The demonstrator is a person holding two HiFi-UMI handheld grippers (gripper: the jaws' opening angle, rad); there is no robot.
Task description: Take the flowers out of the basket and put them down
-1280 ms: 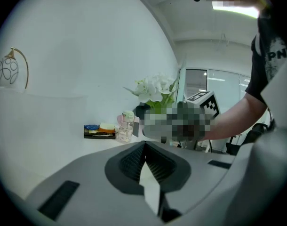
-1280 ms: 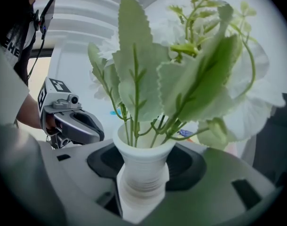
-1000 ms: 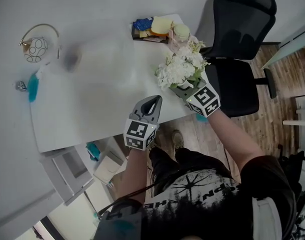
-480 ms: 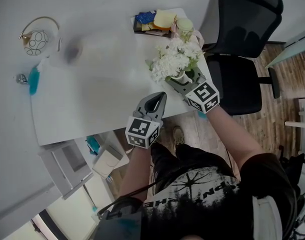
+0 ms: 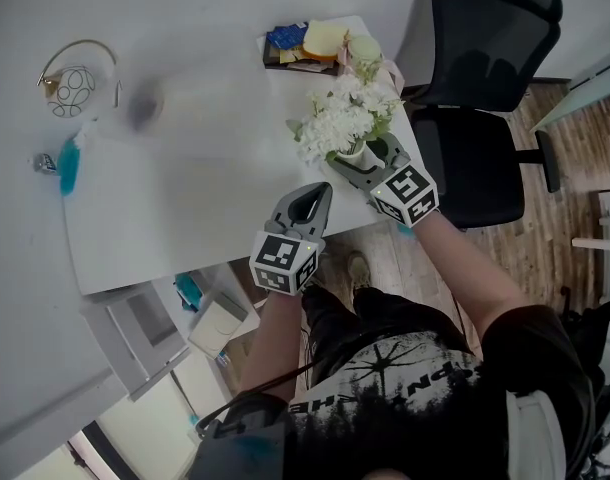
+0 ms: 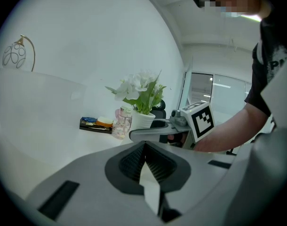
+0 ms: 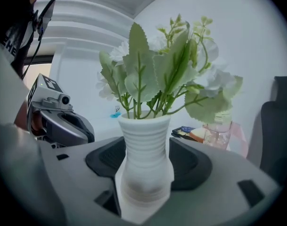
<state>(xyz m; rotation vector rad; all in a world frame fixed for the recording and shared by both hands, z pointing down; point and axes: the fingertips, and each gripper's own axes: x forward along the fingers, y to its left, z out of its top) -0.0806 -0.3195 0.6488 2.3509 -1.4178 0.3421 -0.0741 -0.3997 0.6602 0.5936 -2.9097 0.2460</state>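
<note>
White flowers (image 5: pixel 345 123) with green leaves stand upright in a ribbed white vase (image 5: pixel 357 154) near the table's right edge. My right gripper (image 5: pixel 363 160) reaches around the vase (image 7: pixel 146 159) from the near side. Its jaws have just been opening, and the pads now flank the vase with a little room at its neck. My left gripper (image 5: pixel 310 203) hovers at the table's front edge, shut with nothing in it (image 6: pixel 144 161). The wire basket (image 5: pixel 75 83) stands far off at the back left.
A dark tray (image 5: pixel 303 50) with a yellow sponge and a clear pink jar (image 5: pixel 370 60) sit just behind the flowers. A black office chair (image 5: pixel 485 118) stands past the table's right edge. A blue item (image 5: pixel 68 163) lies at the left.
The vase and my right gripper sit slightly further in from the table's right edge than a second ago. My left gripper has kept its place.
</note>
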